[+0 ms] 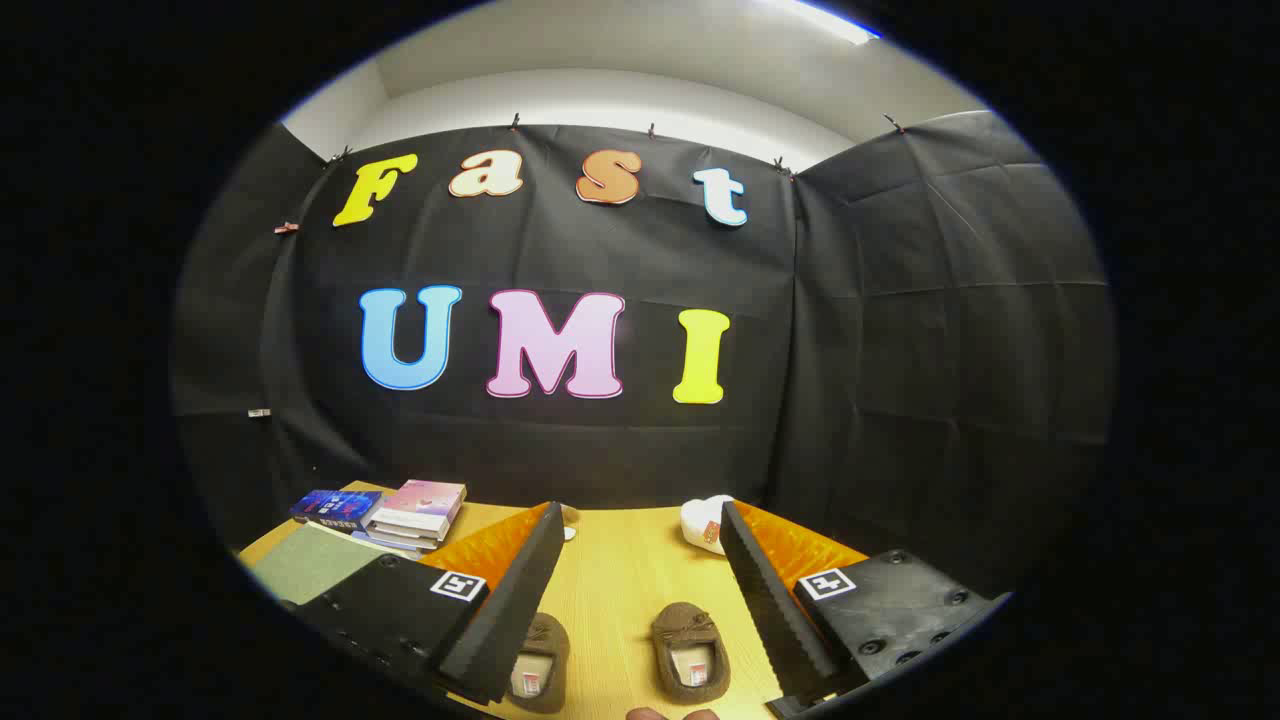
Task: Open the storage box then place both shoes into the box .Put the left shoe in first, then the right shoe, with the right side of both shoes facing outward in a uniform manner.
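My gripper (640, 560) held high, fingers spread wide, gripping nothing, so both brown shoes stay in sight. Left-hand shoe (540, 665) at 7 o'clock, half under finger; other shoe (690, 650) at 6, between fingers. Books (420, 510) at 10. Storage box: can't tell where.

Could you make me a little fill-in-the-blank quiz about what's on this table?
1. The gripper has its fingers spread ____, holding nothing.
2. Between the fingers, on the wooden table, lie ____ brown shoes.
3. Beyond the left finger sits a stack of ____.
4. The small object beyond the right finger is mostly ____ in colour.

Missing words: open; two; books; white
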{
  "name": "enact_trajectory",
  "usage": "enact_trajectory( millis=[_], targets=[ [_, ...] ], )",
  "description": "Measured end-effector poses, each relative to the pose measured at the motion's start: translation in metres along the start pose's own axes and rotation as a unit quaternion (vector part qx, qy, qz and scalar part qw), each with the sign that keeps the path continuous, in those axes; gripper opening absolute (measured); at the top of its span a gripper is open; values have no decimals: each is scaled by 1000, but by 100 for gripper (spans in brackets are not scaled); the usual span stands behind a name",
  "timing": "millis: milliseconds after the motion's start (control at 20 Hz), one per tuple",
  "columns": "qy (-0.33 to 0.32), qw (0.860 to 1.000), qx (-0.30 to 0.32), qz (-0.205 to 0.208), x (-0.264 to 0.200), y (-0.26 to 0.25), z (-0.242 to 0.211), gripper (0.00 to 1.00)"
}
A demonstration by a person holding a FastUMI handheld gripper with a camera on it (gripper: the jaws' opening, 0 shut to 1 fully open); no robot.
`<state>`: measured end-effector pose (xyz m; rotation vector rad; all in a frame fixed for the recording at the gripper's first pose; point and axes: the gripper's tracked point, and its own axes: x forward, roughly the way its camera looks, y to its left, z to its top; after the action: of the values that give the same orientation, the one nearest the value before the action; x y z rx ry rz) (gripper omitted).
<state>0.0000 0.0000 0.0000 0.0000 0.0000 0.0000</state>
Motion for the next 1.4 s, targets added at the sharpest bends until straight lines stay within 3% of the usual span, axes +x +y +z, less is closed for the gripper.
enact_trajectory(
  millis=[1000, 1250, 1400],
  targets=[
    [43, 998, 15, 30, -3, 29, -24, 97],
    [68, 996, 27, 57, -1, 44, -37, 98],
    [108, 988, 47, 102, -2, 67, -56, 98]
  ],
)
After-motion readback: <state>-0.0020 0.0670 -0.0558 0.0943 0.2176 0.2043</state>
